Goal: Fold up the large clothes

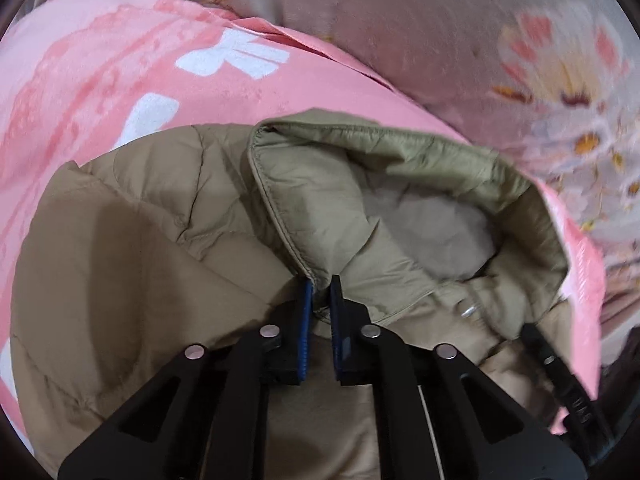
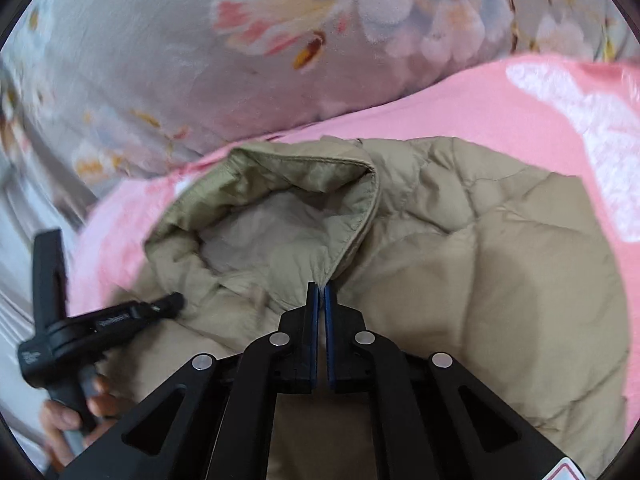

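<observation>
Khaki quilted puffer jacket [image 1: 168, 216] lies spread on a pink blanket [image 1: 80, 80] with white printed patches; blanket sits on floral bedding [image 1: 500, 40], pale grey with pink and white blossoms

Landmark: the jacket's hood [image 1: 400, 184], open mouth up, paler lining visible inside

Left gripper [image 1: 319, 284] at the near rim of the hood, on one side of its opening; fingers [image 1: 306, 300] drawn close, a narrow gap between the blue pads with the hood's stitched edge pinched in it. Jacket body runs off to the side of the hood away from the other tool

Right gripper [image 2: 321, 286] at the near rim of the hood on the opposite side; fingers [image 2: 312, 304] almost touching, the hood hem caught between the pads

In the right wrist view the left gripper [image 2: 176, 302] shows as a black tool beside the hood, its tip against the fabric; a hand [image 2: 68, 416] grips its handle below

Hood's far rim lies toward the floral bedding, over the pink blanket
</observation>
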A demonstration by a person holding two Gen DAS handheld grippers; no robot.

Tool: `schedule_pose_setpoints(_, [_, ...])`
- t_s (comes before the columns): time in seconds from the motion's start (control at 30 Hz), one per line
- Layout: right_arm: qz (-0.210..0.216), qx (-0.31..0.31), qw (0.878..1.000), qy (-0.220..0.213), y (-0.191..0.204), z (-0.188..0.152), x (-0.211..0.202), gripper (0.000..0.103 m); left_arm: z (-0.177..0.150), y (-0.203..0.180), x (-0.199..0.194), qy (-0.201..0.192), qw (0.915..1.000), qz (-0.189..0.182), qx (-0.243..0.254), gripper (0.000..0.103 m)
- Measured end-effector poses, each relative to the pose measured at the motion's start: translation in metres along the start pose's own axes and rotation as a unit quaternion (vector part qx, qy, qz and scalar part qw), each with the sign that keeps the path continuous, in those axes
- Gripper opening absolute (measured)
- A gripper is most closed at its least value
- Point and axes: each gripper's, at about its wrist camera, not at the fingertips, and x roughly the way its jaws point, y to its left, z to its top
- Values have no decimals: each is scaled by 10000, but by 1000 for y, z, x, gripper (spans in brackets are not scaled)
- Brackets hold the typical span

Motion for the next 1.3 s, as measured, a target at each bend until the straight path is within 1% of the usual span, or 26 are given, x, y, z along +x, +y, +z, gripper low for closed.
schedule_pose_setpoints(0.1, [-163,42,9998,137,-8,1,14,1,-9,0,1,-116,9997,93,198,7])
schedule_pose_setpoints(0.2, [-380,-54,9991,204,-8,-1,22,0,-12,-1,2,-163,9992,171,309,7])
schedule_pose_setpoints(0.33, [-513,-89,9981,337,-10,-5,31,0,-14,-4,4,-240,9984,268,436,7])
schedule_pose_setpoints(0.43, [-462,-76,9980,426,-11,-3,35,0,-17,-7,3,-321,9974,370,522,7])
schedule_pose_setpoints(0.47, [-380,-19,9982,455,-13,-2,35,0,-17,-6,3,-339,9975,358,515,8])
schedule_pose_setpoints(0.53, [-198,167,9981,565,-21,-2,28,0,-17,0,-3,-331,9983,205,442,9])
schedule_pose_setpoints(0.6, [-160,295,9967,743,-27,-3,12,0,-17,2,-17,-271,9975,154,640,12])
schedule_pose_setpoints(0.63, [-215,260,9962,800,-29,-2,0,1,-17,3,-28,-274,9960,232,815,12])
schedule_pose_setpoints(0.7, [-460,156,9963,708,-31,5,-23,4,-11,5,-54,-429,9928,380,1054,12])
schedule_pose_setpoints(0.73, [-523,116,9969,571,-30,11,-32,10,-4,6,-65,-527,9923,353,1065,12])
schedule_pose_setpoints(0.77, [-546,86,9977,401,-27,20,-40,13,7,6,-77,-636,9925,353,985,14])
schedule_pose_setpoints(0.8, [-560,60,9983,176,-21,35,-45,13,21,5,-85,-747,9929,319,870,18])
schedule_pose_setpoints(0.83, [-522,27,9986,-1,-15,47,-47,13,34,2,-88,-816,9933,290,770,20])
schedule_pose_setpoints(0.87, [-375,3,9991,-219,-5,64,-44,13,53,-3,-89,-877,9938,239,644,26])
schedule_pose_setpoints(0.93, [-134,20,9987,-488,9,84,-34,13,80,-9,-81,-918,9952,176,275,27])
schedule_pose_setpoints(0.97, [-140,-79,9982,-580,19,93,-22,13,89,-11,-74,-910,9956,142,144,27])
schedule_pose_setpoints(1.0, [-225,-179,9980,-561,26,96,-13,13,99,-15,-62,-840,9963,184,34,27])
schedule_pose_setpoints(1.03, [-350,-297,9977,-491,32,98,0,13,103,-18,-50,-777,9964,326,-27,27])
schedule_pose_setpoints(1.07, [-472,-448,9974,-305,38,96,20,13,104,-21,-39,-671,9970,381,-28,27])
schedule_pose_setpoints(1.13, [-662,-674,9955,90,44,89,45,12,97,-28,-8,-239,9985,479,127,26])
schedule_pose_setpoints(1.17, [-696,-800,9942,182,44,80,50,11,92,-27,-3,-153,9987,457,172,25])
schedule_pose_setpoints(1.23, [-651,-1094,9916,227,44,65,47,9,76,-29,3,-69,9987,364,361,25])
schedule_pose_setpoints(1.3, [-785,-1406,9867,234,39,49,45,7,59,-28,5,-65,9969,438,643,26])
